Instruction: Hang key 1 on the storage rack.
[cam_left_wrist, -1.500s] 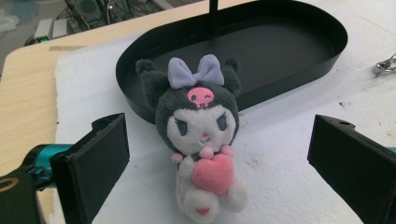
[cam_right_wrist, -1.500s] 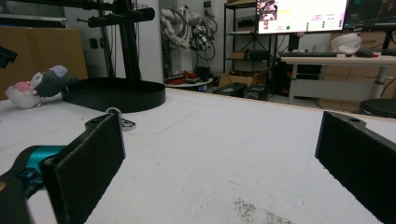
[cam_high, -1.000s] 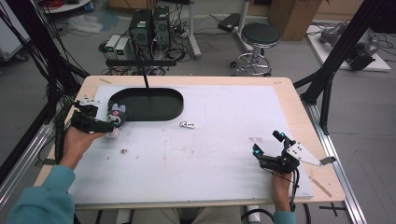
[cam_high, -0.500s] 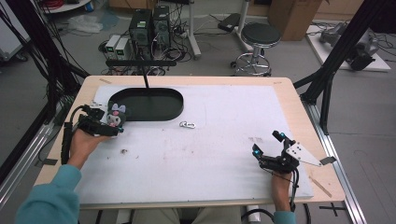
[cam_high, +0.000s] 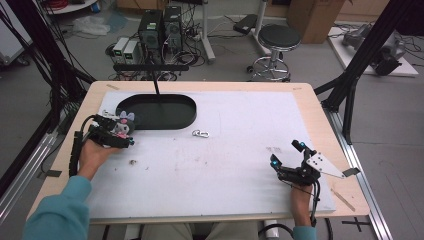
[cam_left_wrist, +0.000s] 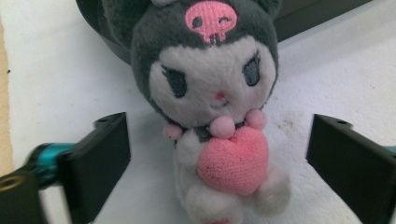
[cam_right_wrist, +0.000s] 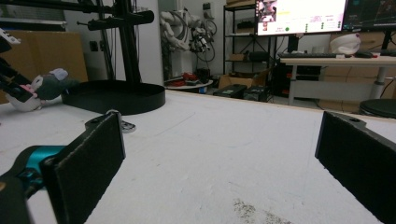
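Plush toy lies head toward tray, between open left gripper jaws.

Black stool behind white table

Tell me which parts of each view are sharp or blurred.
Left gripper view: plush toy sharp, jaw edges soft and blurred low at left. Right gripper view: near jaws soft, black tray fairly crisp. High view: evenly lit, slightly soft overall.
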